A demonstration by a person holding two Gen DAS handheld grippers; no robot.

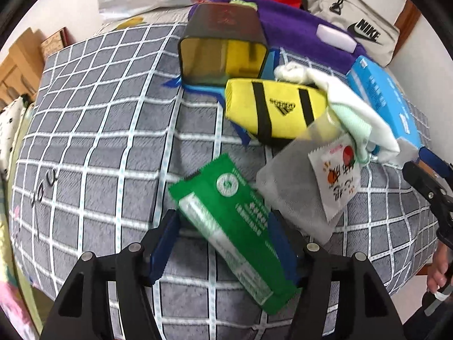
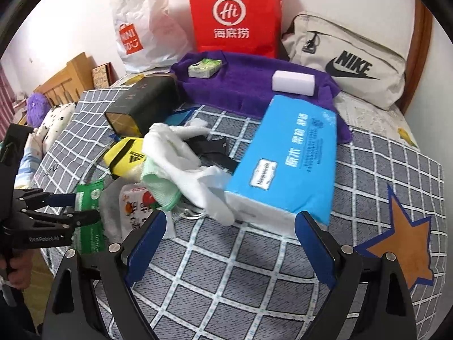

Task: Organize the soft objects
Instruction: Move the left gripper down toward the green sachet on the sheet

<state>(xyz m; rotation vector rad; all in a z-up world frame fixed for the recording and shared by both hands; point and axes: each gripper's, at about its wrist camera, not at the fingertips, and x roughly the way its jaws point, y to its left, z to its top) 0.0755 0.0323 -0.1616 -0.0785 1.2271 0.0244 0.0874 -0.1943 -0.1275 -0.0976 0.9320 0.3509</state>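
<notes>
Both wrist views look low and close across the checked bedspread [image 1: 99,141] toward the wall, sharing the yellow pouch [image 1: 274,110] pile

Both grippers are held low and forward: the left gripper [image 1: 222,238] and right gripper [image 2: 230,243] with jaws spread wide.

flat green plastic wet-wipe pack [image 1: 232,223]: lying askew on the grey checked quilt | soft blue tissue pack [image 2: 288,164]: lying flat, long side angled | crumpled white cloth [image 2: 184,153]: heaped beside it, touching
</notes>
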